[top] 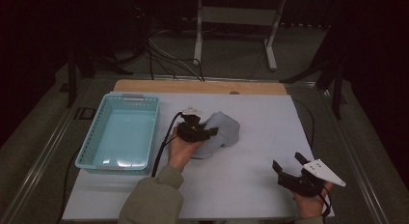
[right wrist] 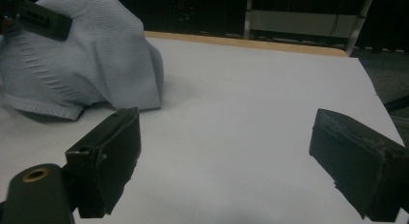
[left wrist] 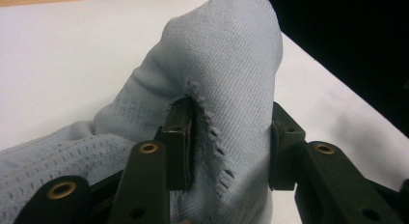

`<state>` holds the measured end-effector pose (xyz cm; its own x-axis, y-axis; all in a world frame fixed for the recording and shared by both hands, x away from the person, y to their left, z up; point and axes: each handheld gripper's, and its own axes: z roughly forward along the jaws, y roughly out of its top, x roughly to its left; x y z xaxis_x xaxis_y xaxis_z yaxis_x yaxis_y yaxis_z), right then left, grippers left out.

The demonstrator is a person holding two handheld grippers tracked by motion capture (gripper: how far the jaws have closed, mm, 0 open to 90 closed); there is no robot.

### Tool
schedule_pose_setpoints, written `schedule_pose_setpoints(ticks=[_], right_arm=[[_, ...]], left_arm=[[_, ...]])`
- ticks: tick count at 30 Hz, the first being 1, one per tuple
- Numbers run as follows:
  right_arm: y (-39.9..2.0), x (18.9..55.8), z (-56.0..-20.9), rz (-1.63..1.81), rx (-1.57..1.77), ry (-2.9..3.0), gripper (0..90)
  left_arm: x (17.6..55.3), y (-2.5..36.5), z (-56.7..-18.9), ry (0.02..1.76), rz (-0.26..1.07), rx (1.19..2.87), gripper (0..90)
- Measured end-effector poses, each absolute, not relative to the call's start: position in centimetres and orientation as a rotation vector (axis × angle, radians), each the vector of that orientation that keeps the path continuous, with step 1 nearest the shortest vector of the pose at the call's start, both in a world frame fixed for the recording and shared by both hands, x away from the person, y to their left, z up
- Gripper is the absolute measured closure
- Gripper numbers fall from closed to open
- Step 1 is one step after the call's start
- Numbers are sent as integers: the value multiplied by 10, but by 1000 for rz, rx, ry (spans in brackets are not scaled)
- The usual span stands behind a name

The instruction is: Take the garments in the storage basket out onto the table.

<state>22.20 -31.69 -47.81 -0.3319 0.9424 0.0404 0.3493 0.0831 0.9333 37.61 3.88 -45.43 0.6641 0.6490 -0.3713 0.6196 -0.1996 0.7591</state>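
Nearest, the right gripper (top: 289,170) waits with jaws spread wide over bare table (top: 251,185). Mid-table, the left gripper (left wrist: 226,147) pinches a fold of the pale blue cloth (top: 219,132) — a loose hold that could slip before reaching the basket (top: 96,137) alongside.

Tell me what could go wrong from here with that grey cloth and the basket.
The left gripper has only a fold of the grey cloth between its jaws, so the fold may slip out when lifted. Most of the cloth lies bunched on the table and could drag or snag on the rim of the blue basket. The right gripper stands open and apart, giving no support.
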Motion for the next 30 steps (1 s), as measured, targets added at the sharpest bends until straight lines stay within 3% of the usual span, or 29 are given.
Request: schedule_pose_setpoints(ticks=[6, 12, 24, 30], right_arm=[[-317, 222, -478, 1244, 1280, 1755, 110], [-317, 222, -478, 1244, 1280, 1755, 110], [-317, 222, -478, 1244, 1281, 1756, 110], [-317, 222, -478, 1245, 1280, 1756, 110]], left_arm=[[376, 41, -455, 982, -7, 1860, 530], [375, 43, -452, 983, 11, 1835, 292], [370, 51, -445, 991, 86, 1840, 8], [367, 63, -441, 1001, 137, 1823, 0]])
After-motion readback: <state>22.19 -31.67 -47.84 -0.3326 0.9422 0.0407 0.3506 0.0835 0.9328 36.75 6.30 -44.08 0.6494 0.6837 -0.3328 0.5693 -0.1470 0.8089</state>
